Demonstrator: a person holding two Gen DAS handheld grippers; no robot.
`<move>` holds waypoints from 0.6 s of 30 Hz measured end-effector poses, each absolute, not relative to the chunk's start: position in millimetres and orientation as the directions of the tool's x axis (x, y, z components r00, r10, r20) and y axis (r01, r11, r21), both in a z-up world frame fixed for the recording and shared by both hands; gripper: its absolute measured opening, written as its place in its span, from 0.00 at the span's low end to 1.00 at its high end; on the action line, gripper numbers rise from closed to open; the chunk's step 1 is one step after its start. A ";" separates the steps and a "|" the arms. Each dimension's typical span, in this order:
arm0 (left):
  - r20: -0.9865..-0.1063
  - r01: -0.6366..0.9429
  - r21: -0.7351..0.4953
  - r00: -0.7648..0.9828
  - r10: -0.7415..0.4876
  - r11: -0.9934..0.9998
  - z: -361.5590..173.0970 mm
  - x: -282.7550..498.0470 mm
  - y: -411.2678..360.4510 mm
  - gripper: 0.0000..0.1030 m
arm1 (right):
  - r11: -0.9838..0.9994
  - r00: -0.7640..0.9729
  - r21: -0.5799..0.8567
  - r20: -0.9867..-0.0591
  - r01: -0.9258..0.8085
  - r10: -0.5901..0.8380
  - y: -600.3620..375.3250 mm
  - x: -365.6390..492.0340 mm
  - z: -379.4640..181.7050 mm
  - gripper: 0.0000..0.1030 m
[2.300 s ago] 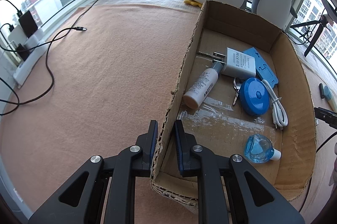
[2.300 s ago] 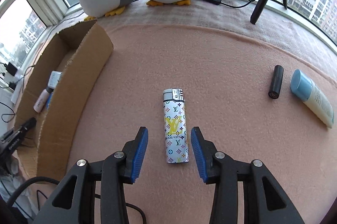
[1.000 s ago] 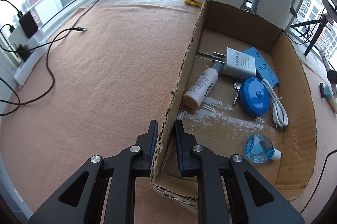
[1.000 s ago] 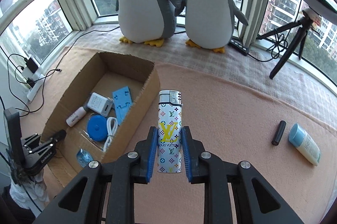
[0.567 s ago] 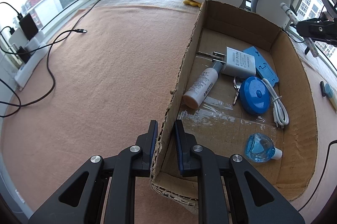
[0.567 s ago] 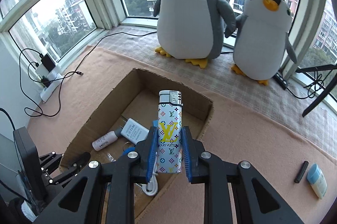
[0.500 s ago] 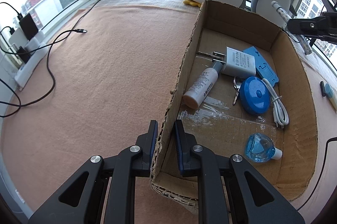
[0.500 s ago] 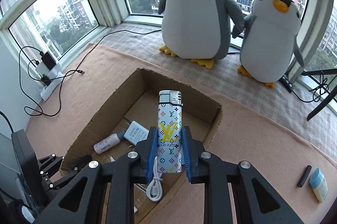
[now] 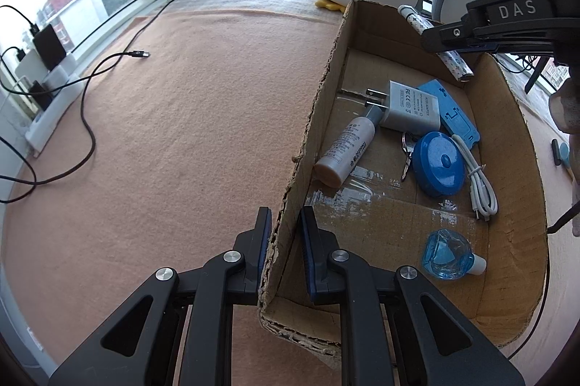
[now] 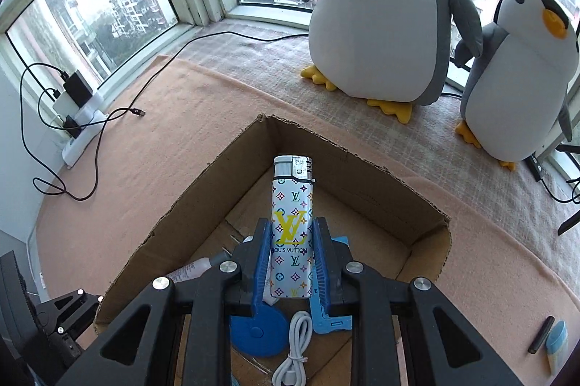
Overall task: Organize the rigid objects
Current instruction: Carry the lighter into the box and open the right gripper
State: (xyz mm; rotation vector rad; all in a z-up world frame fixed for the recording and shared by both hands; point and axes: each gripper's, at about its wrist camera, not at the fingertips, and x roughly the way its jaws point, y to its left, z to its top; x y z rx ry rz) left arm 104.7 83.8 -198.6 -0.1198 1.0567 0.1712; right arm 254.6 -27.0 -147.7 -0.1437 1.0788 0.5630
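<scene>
Standing upright between the pads of the right hand-held gripper [image 10: 291,262], clamped above the cardboard box [image 10: 427,241], the lighter [image 10: 293,226] is white with coloured monogram print and a silver cap

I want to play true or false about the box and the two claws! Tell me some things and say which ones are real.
1. The right claw is squeezing a white lighter with colourful logos. True.
2. The lighter already lies on the floor of the brown cardboard box. False: it hangs in the air above the box, held by the claw.
3. The left claw pinches the box's side wall. True.
4. The round blue tape measure sits outside on the peach blanket. False: it lies inside the box, beside the coiled white cable.
5. The white plug charger is inside the box. True.
</scene>
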 end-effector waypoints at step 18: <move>-0.872 -0.195 -0.007 0.481 0.090 0.981 -197.5 104.3 82.8 0.15 | 0.878 0.419 0.150 -0.834 -0.455 0.360 -48.3 254.6 -133.4 0.57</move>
